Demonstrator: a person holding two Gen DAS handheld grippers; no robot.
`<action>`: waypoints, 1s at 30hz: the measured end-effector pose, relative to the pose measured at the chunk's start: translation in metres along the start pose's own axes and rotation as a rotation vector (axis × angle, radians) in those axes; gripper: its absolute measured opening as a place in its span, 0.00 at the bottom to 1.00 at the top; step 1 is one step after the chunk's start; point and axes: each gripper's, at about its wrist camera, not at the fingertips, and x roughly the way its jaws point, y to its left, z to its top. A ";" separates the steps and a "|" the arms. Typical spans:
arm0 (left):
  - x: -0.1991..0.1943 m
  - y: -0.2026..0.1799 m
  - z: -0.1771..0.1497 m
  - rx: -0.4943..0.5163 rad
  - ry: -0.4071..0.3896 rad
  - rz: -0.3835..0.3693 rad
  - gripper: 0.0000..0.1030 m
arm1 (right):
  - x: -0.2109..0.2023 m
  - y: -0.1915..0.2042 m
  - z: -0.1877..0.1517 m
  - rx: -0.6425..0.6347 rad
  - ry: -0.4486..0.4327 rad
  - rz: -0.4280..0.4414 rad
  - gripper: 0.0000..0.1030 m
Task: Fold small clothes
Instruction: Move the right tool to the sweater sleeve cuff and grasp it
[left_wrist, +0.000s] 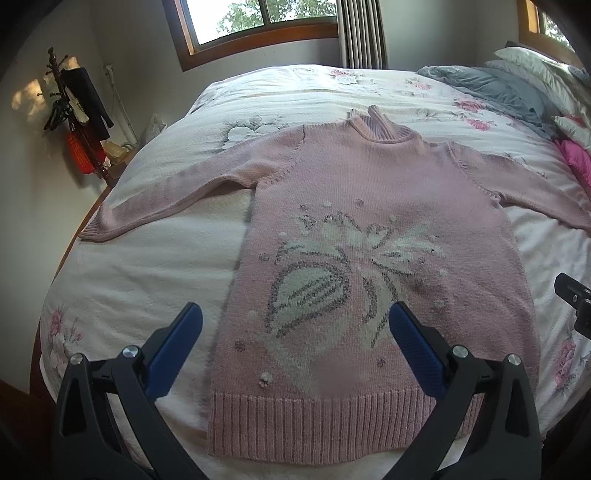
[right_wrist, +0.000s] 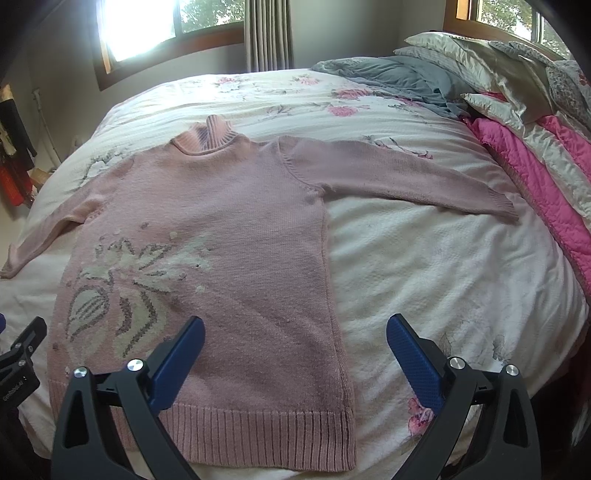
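A pink knit sweater with a white and grey flower pattern lies flat, front up, on the bed, both sleeves spread out to the sides and the ribbed hem nearest me. My left gripper hovers open above the sweater's lower left part, its blue pads wide apart and holding nothing. In the right wrist view the same sweater fills the left half. My right gripper is open above its lower right edge, one pad over the knit and the other over the bedspread.
The bed's white floral bedspread surrounds the sweater. A grey blanket, pillows and a pink quilt are piled at the right. A coat rack stands by the wall at the left. Windows are behind the bed.
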 end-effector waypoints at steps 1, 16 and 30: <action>0.002 -0.001 0.000 0.003 -0.004 0.004 0.97 | 0.001 -0.001 0.000 0.001 -0.007 0.007 0.96; 0.081 -0.110 0.083 0.135 0.008 -0.152 0.97 | 0.100 -0.206 0.092 0.286 0.043 -0.047 0.96; 0.155 -0.267 0.187 0.143 0.001 -0.184 0.97 | 0.216 -0.393 0.151 0.504 0.251 -0.195 0.91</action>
